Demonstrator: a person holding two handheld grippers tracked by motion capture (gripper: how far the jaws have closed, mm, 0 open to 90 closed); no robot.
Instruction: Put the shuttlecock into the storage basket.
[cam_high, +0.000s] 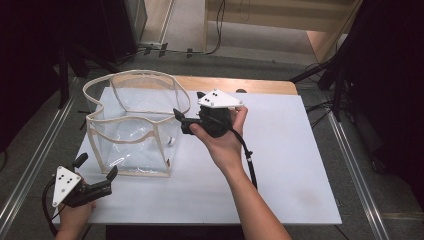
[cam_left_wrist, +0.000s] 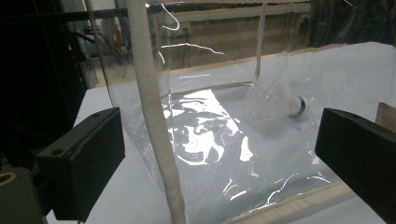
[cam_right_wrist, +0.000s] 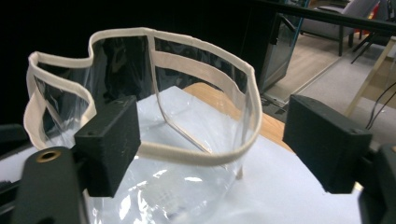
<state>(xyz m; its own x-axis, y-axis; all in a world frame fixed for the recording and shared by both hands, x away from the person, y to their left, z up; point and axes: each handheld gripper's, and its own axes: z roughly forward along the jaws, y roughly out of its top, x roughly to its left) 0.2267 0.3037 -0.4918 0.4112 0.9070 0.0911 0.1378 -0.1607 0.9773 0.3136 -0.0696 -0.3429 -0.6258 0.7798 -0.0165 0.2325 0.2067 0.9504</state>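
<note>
The clear bag (cam_high: 134, 125) stood upright on the white tabletop (cam_high: 280, 165), mouth open to the top, with a small bottle (cam_left_wrist: 295, 105) lying inside on its floor. The right tool (cam_high: 187, 120) hung level at the bag's near-right rim (cam_right_wrist: 196, 156), jaws spread and empty, the cream edging lying just in front of them and crossing the gap. The left tool (cam_high: 95, 167) sat low at the bag's near-left corner, jaws also spread, the corner seam (cam_left_wrist: 156, 140) standing between them untouched. The right tool was nearer the rim, so a pinch there looked likeliest.
</note>
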